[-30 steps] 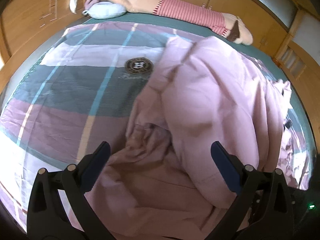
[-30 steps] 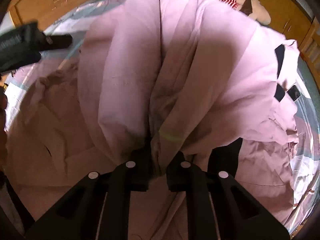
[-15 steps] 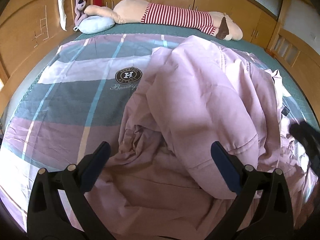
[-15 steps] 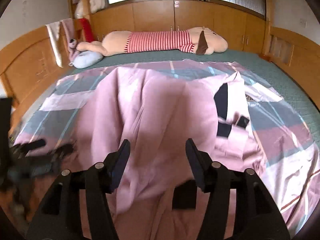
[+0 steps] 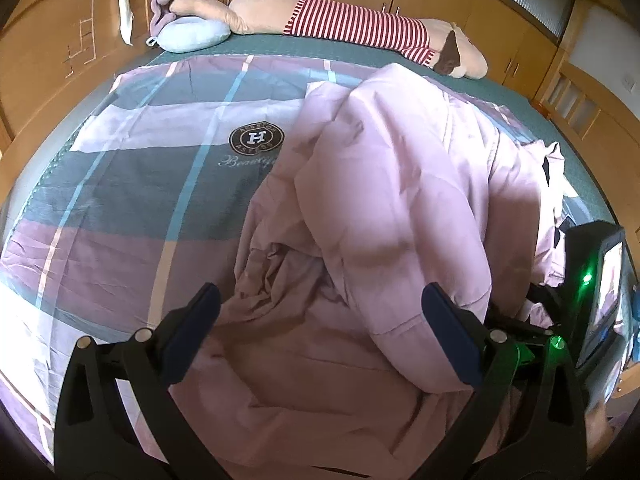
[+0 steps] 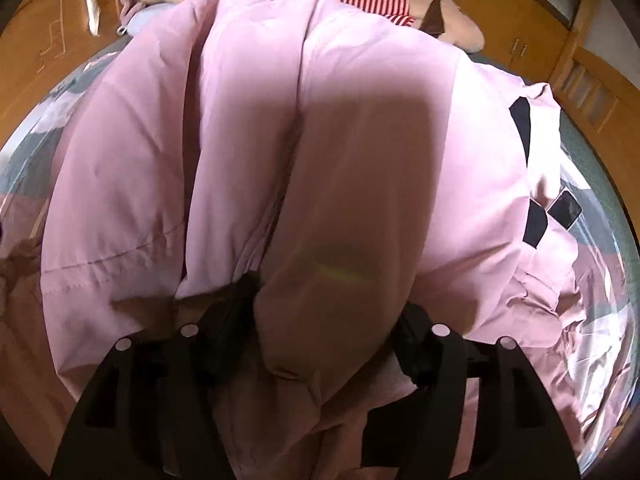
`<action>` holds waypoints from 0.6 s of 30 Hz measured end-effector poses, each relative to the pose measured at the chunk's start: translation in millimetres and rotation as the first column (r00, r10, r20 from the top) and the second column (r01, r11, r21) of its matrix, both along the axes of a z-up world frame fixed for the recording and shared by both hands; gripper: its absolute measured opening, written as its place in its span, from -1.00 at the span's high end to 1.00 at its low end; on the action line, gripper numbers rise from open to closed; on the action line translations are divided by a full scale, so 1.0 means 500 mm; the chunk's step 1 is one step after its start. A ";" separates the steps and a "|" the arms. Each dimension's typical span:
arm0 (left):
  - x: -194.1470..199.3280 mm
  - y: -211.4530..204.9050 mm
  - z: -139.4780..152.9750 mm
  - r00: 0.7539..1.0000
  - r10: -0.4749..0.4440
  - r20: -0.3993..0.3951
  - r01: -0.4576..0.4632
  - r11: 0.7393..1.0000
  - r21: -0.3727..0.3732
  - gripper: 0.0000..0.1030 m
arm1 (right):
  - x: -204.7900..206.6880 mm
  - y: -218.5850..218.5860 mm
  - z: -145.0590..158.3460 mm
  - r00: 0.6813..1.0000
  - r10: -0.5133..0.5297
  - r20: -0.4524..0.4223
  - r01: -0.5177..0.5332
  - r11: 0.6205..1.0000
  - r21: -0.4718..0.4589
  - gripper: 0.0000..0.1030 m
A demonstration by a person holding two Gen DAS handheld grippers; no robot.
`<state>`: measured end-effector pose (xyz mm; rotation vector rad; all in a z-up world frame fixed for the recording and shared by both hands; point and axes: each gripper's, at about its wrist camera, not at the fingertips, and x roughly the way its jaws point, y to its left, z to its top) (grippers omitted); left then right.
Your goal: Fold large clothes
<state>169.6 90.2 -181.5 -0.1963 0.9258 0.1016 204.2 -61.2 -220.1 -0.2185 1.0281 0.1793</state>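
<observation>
I judge the fold barely begun: the pink garment [image 5: 400, 208] lies bunched at frame centre on the bed [image 5: 120, 208], my left gripper [image 5: 320, 320] jaws spread and empty, my right gripper [image 6: 324, 332] jaws opening around a thick fold.

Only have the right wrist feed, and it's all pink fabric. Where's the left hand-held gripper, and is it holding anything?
Observer: The left hand-held gripper is open and empty, above the bunched near part of the pink garment.
Operator: Is the garment flat on that side?
Observer: No. A thick fold lies doubled over the middle, with looser fabric crumpled below it, near the left hand-held gripper.
Operator: Any free bed to the left of it?
Observer: Yes. The plaid bedspread lies uncovered there, with its round logo just beside the garment's edge.
</observation>
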 end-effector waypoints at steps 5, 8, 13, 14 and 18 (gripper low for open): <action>0.001 -0.016 -0.007 1.000 -0.008 -0.010 0.008 0.999 0.034 -0.96 | -0.026 -0.038 0.073 0.983 -0.077 0.164 0.055 0.989 0.134 -0.34; 0.005 -0.024 -0.020 0.999 -0.014 -0.030 0.015 0.999 0.038 -0.96 | -0.008 -0.063 0.053 0.985 -0.119 0.123 0.100 0.984 0.150 -0.43; 0.016 -0.050 -0.043 0.997 -0.039 -0.064 0.044 0.996 0.080 -0.96 | 0.008 -0.044 -0.016 0.994 -0.034 0.108 0.026 0.996 0.081 -0.66; 0.019 -0.059 -0.048 0.996 -0.047 -0.071 0.053 0.994 0.093 -0.96 | 0.009 -0.041 -0.018 0.993 -0.034 0.114 0.025 0.997 0.080 -0.69; 0.030 -0.081 -0.066 0.993 -0.070 -0.092 0.081 0.988 0.130 -0.96 | 0.010 -0.047 -0.022 0.994 -0.018 0.106 0.006 0.994 0.109 -0.73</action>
